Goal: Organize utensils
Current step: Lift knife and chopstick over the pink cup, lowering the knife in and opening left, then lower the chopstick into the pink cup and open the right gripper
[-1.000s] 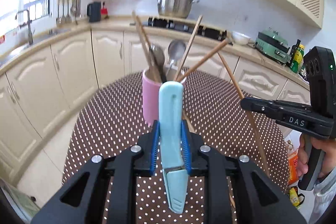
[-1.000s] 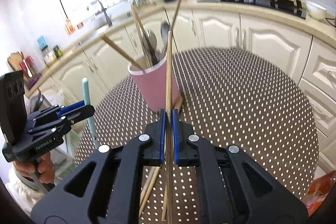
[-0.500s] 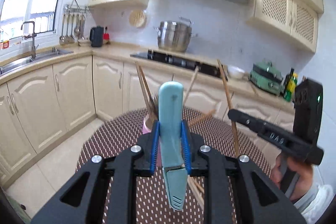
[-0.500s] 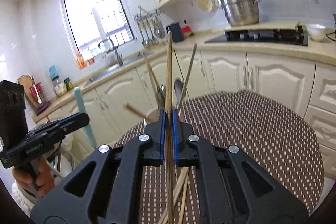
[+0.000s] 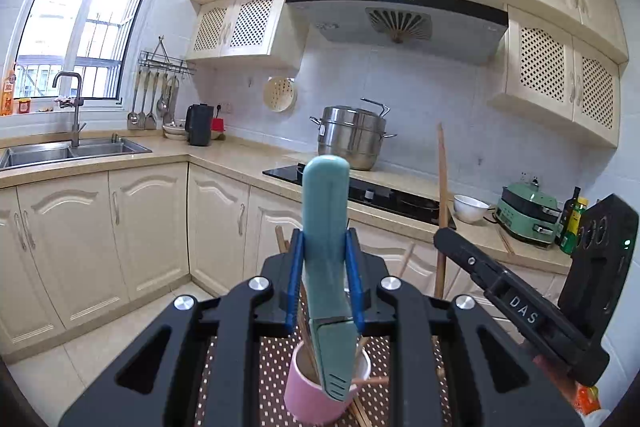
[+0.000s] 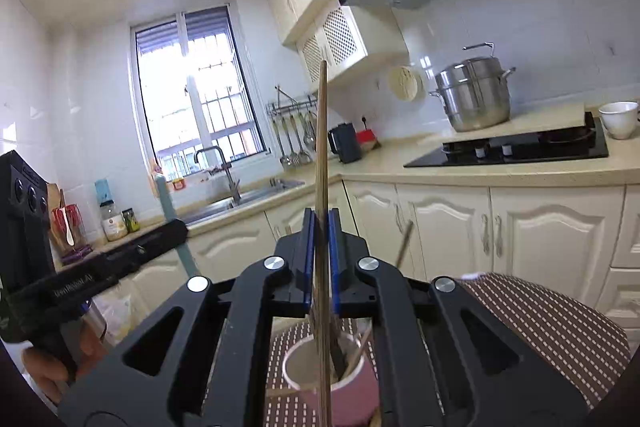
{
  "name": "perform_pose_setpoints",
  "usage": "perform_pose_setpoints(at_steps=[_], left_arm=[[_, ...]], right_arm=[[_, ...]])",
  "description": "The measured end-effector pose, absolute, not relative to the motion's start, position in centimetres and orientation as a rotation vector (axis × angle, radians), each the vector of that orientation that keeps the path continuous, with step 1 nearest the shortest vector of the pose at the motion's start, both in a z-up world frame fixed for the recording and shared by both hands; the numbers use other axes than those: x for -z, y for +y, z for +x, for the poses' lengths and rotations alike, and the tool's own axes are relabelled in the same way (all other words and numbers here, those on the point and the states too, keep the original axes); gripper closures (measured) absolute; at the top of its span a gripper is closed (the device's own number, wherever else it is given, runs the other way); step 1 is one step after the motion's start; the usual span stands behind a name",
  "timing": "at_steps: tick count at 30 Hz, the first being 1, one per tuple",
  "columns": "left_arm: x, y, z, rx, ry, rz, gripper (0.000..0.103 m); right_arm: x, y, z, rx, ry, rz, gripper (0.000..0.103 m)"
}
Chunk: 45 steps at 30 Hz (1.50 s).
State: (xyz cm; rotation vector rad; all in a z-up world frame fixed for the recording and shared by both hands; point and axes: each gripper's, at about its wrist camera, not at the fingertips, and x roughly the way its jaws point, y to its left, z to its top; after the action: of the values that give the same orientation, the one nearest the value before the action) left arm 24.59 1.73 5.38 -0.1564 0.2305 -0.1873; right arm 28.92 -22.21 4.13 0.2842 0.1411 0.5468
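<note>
Utensils already in the pink cup (image 6: 340, 393) seemingly crowd its mouth.

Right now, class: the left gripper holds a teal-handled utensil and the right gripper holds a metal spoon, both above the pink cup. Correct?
Not quite. The right gripper holds a wooden chopstick, as the right wrist view shows. The left gripper does hold the teal-handled utensil above the pink cup.

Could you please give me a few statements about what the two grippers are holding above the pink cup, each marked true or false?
1. The left gripper clamps a light blue utensil. True.
2. The right gripper is open and holds nothing. False: it grips a wooden chopstick.
3. The pink cup lies on its side. False: it stands upright on the dotted tablecloth.
4. Utensils already stand in the cup. True.
</note>
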Motion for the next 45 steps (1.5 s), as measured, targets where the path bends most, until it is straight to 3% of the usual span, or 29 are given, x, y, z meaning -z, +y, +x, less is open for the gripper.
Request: perform_pose_setpoints(at_steps=[18,23,28,39,45], left_arm=[[0.2,1.0,29.6,0.201,0.325,-0.112,0.082],[0.4,1.0,28.9,0.201,0.316,-0.102,0.076],[0.0,1.5,28.1,0.182,0.299,-0.116,0.06],[0.0,2.8,26.6,0.118,0.345,-0.13,0.056],[-0.1,3.0,25.5,0.108,0.368,-0.125,0.047]], right_arm=[[-1.9,-21.5,32.6,-0.565,0.056,0.327,0.096],[-1.3,-21.3,32.4,-0.572,0.06,0.322,0.096],[-1.3,-21.3,32.1,-0.572,0.064,0.307,0.096],[-0.5,-21.9,30.5,-0.601,0.132,0.271,0.096],[-0.1,-22.0,28.7,-0.604,0.168,0.254,0.096]])
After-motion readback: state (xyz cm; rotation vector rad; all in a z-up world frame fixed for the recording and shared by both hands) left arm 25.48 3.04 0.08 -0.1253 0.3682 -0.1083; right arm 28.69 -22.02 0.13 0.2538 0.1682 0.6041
